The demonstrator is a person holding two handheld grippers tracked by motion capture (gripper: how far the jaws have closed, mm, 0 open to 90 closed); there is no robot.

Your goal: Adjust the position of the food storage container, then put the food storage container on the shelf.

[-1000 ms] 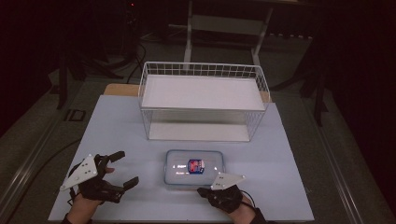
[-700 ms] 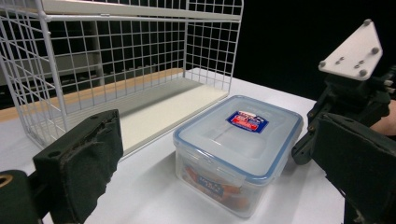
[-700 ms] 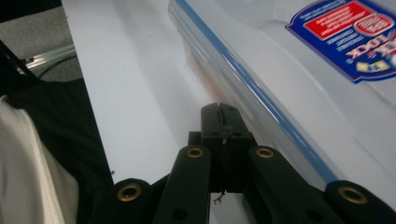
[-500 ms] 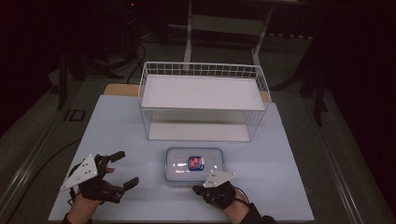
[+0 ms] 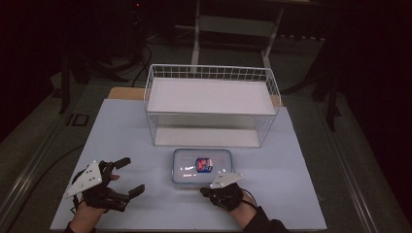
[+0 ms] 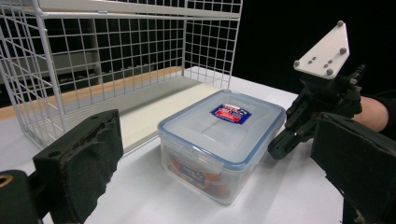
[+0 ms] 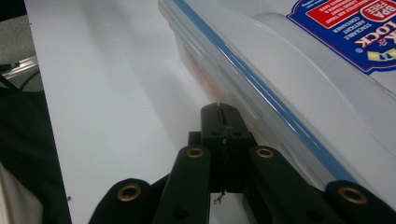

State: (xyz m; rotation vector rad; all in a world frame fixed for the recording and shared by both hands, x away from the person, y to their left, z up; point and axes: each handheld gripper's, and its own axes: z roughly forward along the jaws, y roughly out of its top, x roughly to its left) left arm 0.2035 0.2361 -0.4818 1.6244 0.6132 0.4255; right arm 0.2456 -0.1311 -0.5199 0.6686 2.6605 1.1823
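On the left side of the table (image 5: 121,126), the left gripper (image 5: 130,175) rests low over the white top with its two black jaws spread wide apart and nothing between them. In the left gripper view those jaws stand at the two bottom corners, and the box (image 6: 219,140) sits on the table out in front of the gap. The box (image 5: 201,166) is in the middle of the table, near the front edge and just in front of the wire basket (image 5: 212,104). It is clear plastic with a see-through lid that has a blue rim and a red and blue sticker (image 5: 203,164) on top. Something orange shows through its side in the left gripper view, but it is too blurry to tell what it is. The basket is white wire with a flat white floor. To the right, the right gripper (image 5: 208,191) is at the front edge of the box with its jaws pressed tight together and holding nothing. In the right gripper view the tips (image 7: 219,112) sit close against the wall of the box, just under the lid's blue rim (image 7: 261,84); whether they touch it is hard to tell.
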